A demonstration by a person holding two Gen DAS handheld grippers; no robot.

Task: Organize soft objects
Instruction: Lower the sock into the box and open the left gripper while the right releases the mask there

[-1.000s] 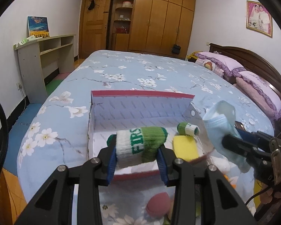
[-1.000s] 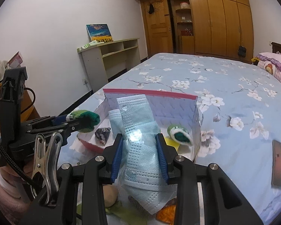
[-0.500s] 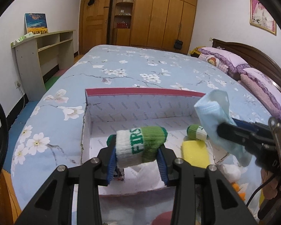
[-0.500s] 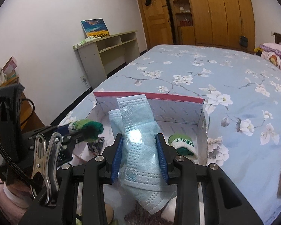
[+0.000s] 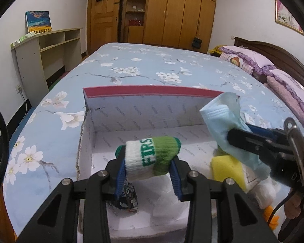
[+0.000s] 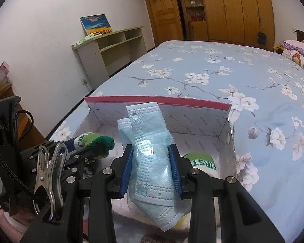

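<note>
My left gripper is shut on a rolled white-and-green sock and holds it over the open white box with a red rim on the bed. My right gripper is shut on a pale blue face mask in clear wrap, also above the box; it shows at the right of the left wrist view. Inside the box lie a yellow sponge, a dark patterned cloth and a second green-and-white sock.
The box sits on a blue floral bedspread. A white plush toy with orange feet lies by the box's right front. Pillows and the headboard are at the right, a low shelf unit stands at the left wall.
Both grippers have moved forward and over the box with their loads still held; the box now fills more of each view.
</note>
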